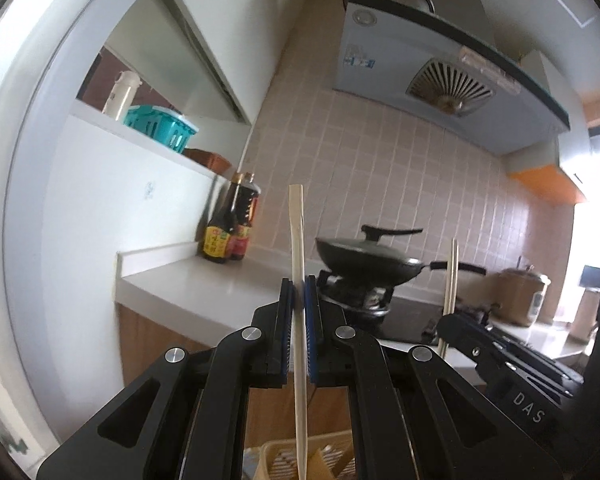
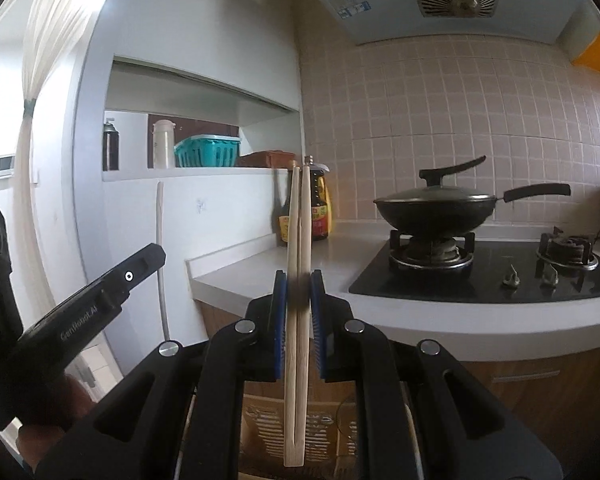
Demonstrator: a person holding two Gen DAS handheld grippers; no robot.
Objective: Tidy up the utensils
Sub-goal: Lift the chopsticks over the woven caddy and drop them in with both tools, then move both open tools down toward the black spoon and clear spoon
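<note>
Two grips are loaded at once. My left gripper [image 1: 299, 286] is clamped on a single flat wooden stick [image 1: 297, 240] that stands nearly upright between its blue pads [image 1: 310, 336]. My right gripper [image 2: 298, 280] is clamped on a pair of chopsticks [image 2: 300, 216], also upright, their lower ends hanging below the jaws.

Below each load I see a slotted basket: a yellow basket [image 1: 278, 456] in the left view and a pale slotted basket [image 2: 268, 424] in the right. I cannot tell whether they are the same one.

I judge the step to be lowering these pieces into a basket. To do it well I should keep each piece vertical, line its lower tip over an open compartment, lower until the tip is inside the walls, and only then ease the jaws apart. The two grippers sit near each other, so I would go one at a time to avoid knocking sticks together.

Readable writing: "DAS" on the right gripper as seen from the left camera, and "Genrobot.AI" on the left gripper as seen from the right. The soy sauce bottles [image 1: 230, 228] on the countertop [image 1: 204, 284] carry labels too small to read.
</note>
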